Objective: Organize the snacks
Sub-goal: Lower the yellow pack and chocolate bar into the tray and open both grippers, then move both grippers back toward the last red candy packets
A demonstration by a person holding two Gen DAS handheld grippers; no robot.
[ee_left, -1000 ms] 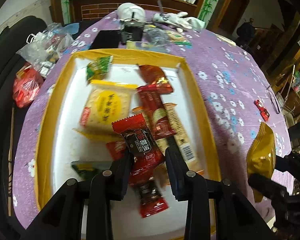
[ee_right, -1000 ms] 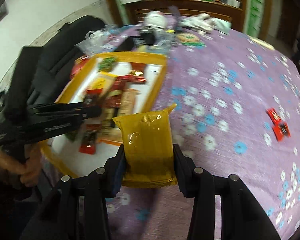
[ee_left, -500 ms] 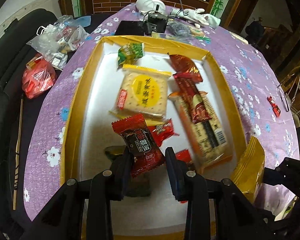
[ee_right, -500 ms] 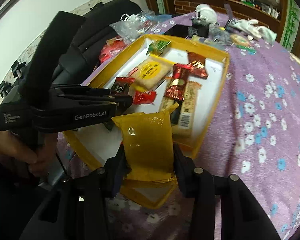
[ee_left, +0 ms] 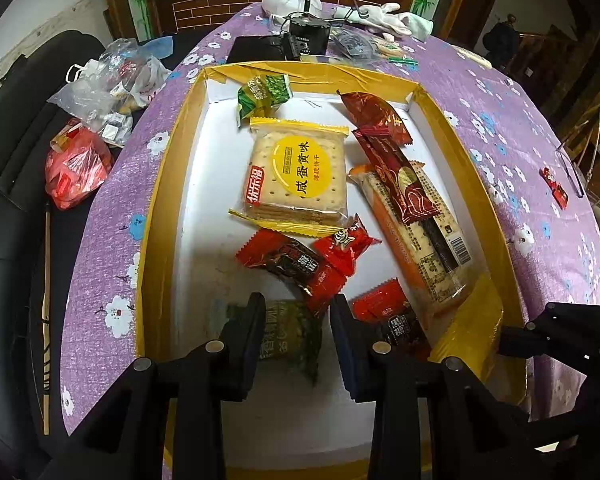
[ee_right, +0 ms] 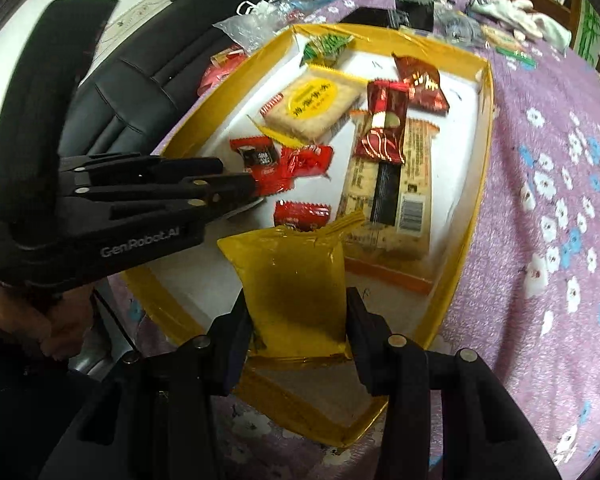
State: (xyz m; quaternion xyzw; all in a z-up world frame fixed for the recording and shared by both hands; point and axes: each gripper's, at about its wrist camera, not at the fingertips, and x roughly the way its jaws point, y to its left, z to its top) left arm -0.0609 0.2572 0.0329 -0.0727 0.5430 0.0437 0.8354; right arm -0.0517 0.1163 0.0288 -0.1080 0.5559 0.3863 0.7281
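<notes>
Left tongs (ee_left: 296, 320) gape empty; right tongs (ee_right: 300, 316) clamp gold packet (ee_right: 292, 280).

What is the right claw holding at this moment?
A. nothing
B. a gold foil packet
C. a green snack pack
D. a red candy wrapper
B: the right claw is clamped on both sides of the gold foil packet, which it holds above the near end of the yellow box.

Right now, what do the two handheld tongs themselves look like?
Both are matte black plastic with silver rivets at the joints. The left tongs have dark blue pads on flat fingers; their side reads "GenRobot.AI" in pale letters in the right wrist view. The right tongs look alike.
</notes>
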